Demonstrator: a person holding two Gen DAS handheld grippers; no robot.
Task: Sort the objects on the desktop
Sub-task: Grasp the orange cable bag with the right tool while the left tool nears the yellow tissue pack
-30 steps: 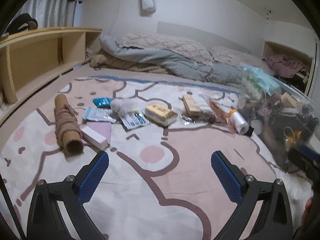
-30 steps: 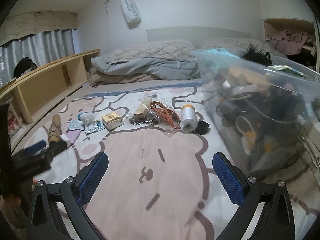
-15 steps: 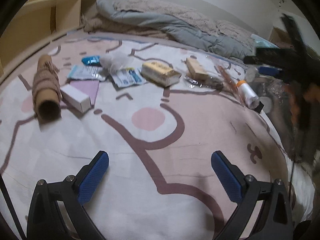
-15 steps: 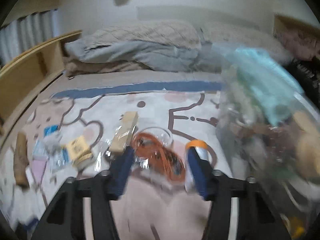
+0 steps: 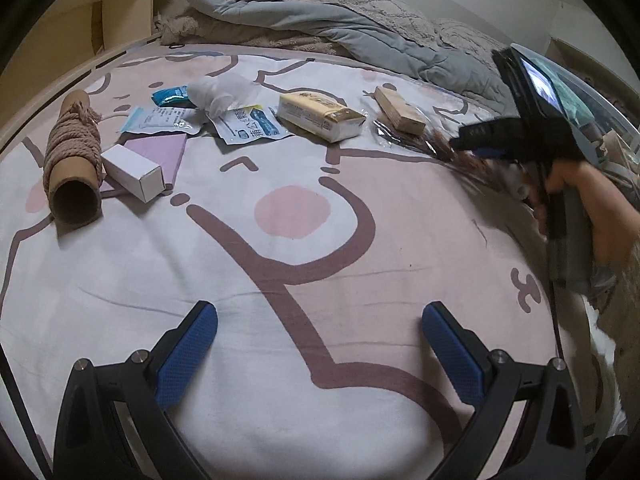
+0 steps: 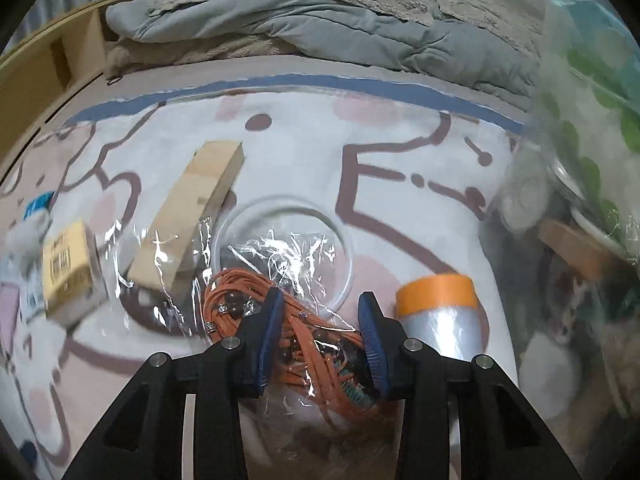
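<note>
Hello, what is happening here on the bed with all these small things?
A person is sorting small items spread on a bed sheet with a gripper in each hand. The right gripper is closing its jaws around a clear bag of orange cord, which lies between its pads beside an orange-capped roll. The left gripper hangs open above bare sheet, holding nothing. A rope-wrapped tube, a white box and a tissue pack lie untouched.
</note>
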